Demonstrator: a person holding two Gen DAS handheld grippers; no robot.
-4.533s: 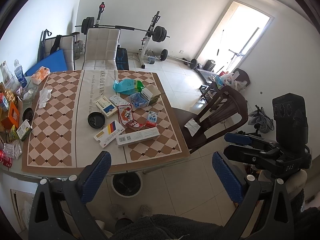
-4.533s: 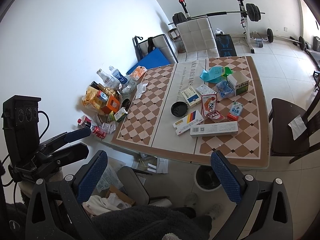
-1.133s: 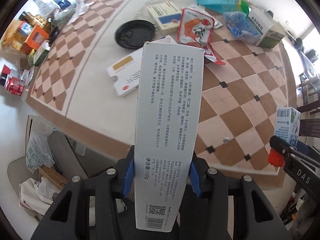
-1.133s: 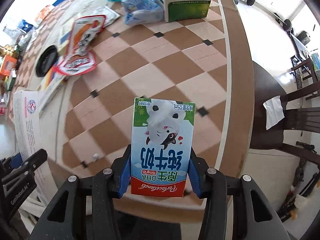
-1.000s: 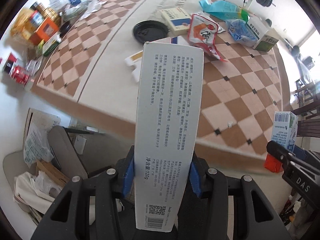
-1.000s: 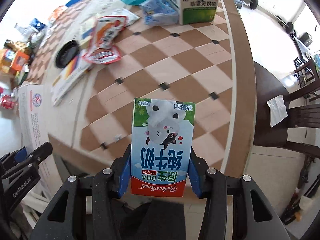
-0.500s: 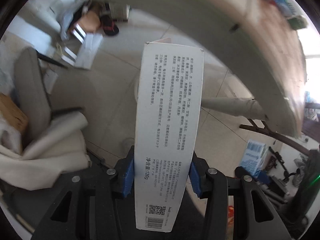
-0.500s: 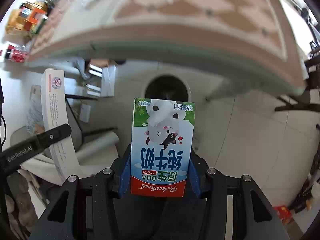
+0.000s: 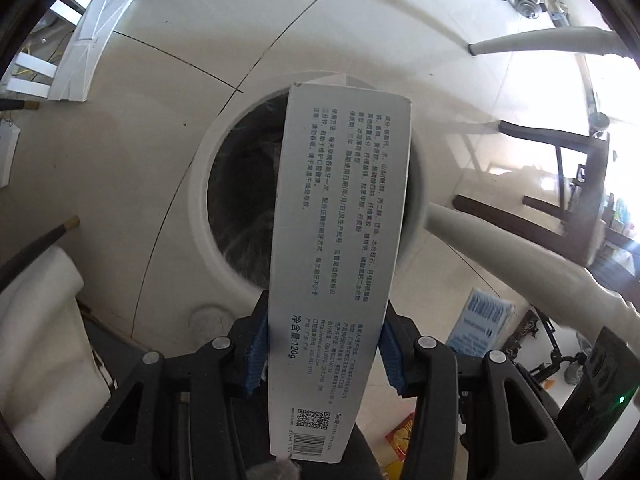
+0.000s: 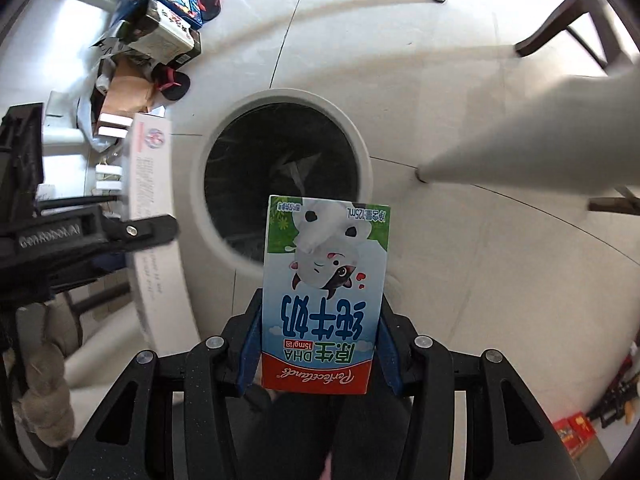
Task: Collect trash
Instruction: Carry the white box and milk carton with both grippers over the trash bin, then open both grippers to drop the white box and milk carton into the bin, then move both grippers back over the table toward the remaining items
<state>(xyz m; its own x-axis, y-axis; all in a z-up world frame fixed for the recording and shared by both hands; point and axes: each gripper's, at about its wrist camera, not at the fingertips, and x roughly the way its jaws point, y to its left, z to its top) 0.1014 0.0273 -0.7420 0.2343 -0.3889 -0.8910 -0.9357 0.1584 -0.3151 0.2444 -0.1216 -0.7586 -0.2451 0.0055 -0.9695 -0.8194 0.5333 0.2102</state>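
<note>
"Perfectland" DHA 125mL milk carton [image 10: 324,296], "120g" box [image 9: 340,240] over bin [image 10: 362,148].

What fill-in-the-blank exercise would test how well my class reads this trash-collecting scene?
1. The left gripper holds a long grey printed ___.
2. The right gripper holds a blue and green ___ carton.
3. Below both stands a round white bin lined with a ___ bag.

Missing words: box; milk; black
</note>
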